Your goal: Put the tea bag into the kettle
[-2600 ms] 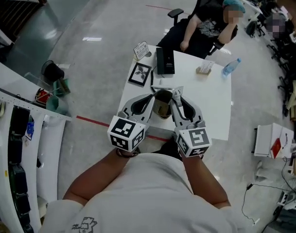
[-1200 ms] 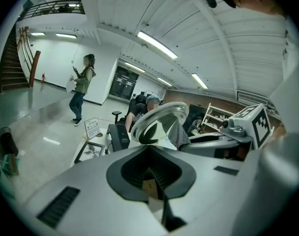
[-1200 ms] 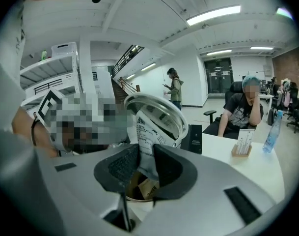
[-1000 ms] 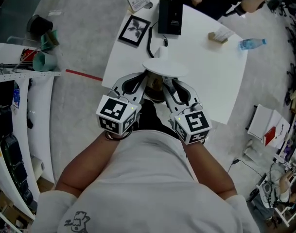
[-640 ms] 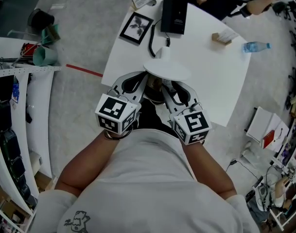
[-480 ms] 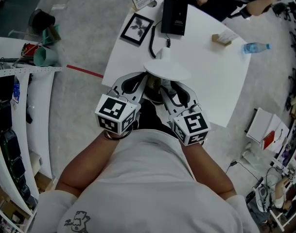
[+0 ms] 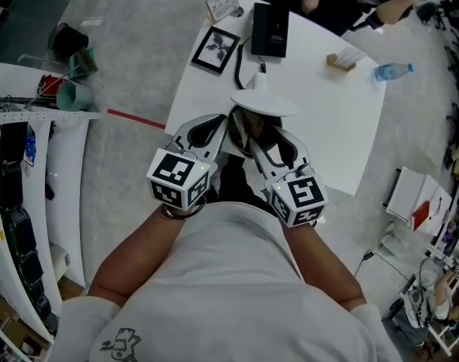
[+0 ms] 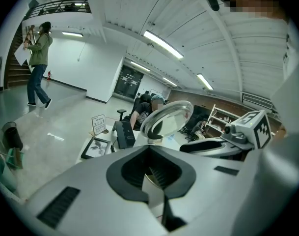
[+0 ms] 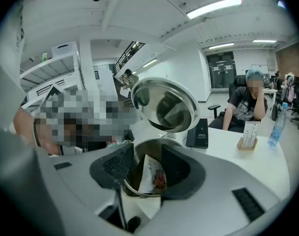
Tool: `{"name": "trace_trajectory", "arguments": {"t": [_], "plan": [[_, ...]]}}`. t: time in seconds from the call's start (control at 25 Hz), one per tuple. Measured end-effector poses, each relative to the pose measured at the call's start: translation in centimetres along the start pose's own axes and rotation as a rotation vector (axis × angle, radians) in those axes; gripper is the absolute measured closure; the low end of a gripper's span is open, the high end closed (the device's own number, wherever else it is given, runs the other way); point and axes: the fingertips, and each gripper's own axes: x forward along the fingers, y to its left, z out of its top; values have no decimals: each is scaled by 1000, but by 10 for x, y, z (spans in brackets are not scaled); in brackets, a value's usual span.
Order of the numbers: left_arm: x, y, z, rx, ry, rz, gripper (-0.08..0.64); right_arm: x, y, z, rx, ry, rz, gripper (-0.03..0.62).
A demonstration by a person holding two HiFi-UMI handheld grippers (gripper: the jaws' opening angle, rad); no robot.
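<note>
Tea bag goes in: at the near edge of the white surface point(image 7: 327, 127), I have the right gripper point(image 9: 149, 161) poised at the open kettle point(image 9: 155, 140), whose lid point(image 9: 164, 104) is tipped up and back. The tea bag point(image 9: 151, 173), a pale sachet with a red print, stands on end in the kettle's mouth. It leans toward the near rim with its top showing above it. The right fingers point(image 9: 119, 165) have just been opening. The sachet stands between them, but neither pad looks to press on it, so I read it as let go. My left gripper point(image 8: 151, 173) hangs just beside the kettle on the other side. Its fingers point(image 8: 160, 171) stand close together, with something pale showing in the narrow gap, and I cannot tell whether they pinch anything.

As I judge it, the job is nearly done, since the bag is inside the opening and released. What is left is for it to settle below the rim and for both grippers to draw clear.

The sachet is all I can see in the kettle, and its bottom is hidden. Well across the surface, a small holder point(image 9: 250, 134) carries white cards upright, with a water bottle point(image 9: 274, 131) standing beside it.
</note>
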Motion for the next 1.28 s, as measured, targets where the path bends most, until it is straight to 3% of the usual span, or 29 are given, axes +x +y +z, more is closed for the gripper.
{"name": "trace_trajectory", "arguments": {"t": [0.48,0.88,1.08,1.28], "plan": [[-52,-18,19,66,-72,-83,551,-28,42,23,9,-109,-84,419],[-105,-46,47,169,-182,-176,552,-55,98,58,-66,-264,-123,536],[-127,-67,54,215,-224,-225,551,-72,118,72,-86,-332,-134,560],[-138,-83,56,211,-246,-258,551,-88,129,73,-95,-359,-112,574]]}}
